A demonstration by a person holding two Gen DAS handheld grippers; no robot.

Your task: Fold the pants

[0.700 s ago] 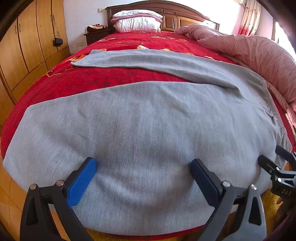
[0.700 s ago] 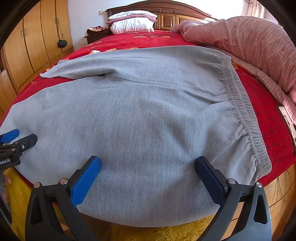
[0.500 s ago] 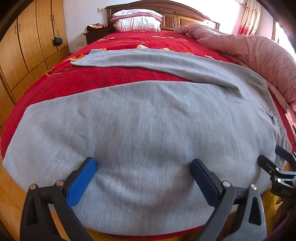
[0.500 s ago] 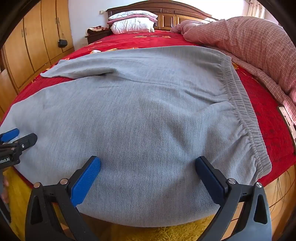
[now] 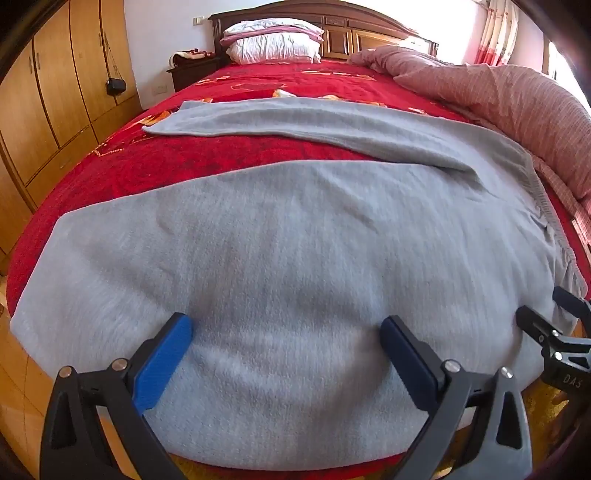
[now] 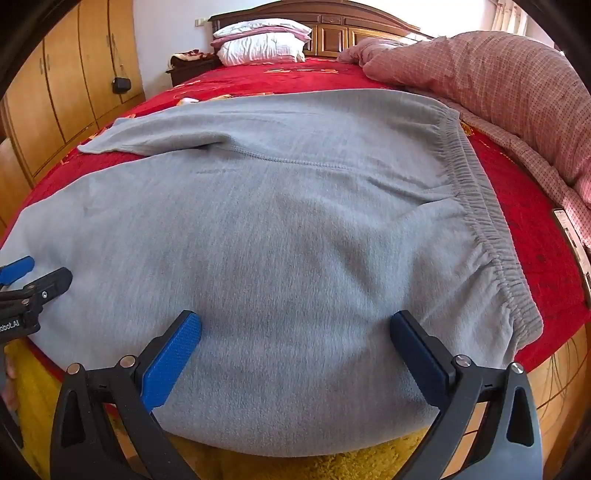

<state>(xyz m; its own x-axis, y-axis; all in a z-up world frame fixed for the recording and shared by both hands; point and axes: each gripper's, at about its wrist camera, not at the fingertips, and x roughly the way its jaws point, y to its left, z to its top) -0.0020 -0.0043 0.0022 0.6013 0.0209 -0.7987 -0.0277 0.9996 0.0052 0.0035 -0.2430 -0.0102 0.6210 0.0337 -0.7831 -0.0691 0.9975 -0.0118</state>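
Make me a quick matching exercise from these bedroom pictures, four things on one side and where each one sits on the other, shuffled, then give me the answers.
Things:
1. pants
2. pillows
3. pink quilt
4. yellow rug

Places:
A. on the floor below the near edge of the bed
B. spread flat over the red bedspread, nearest the grippers
C. stacked against the headboard
D. bunched along the right side of the bed

Pairs: 1-B, 2-C, 3-D, 4-A

bright daylight from the right, sharp focus, fisheye-bent dark edges.
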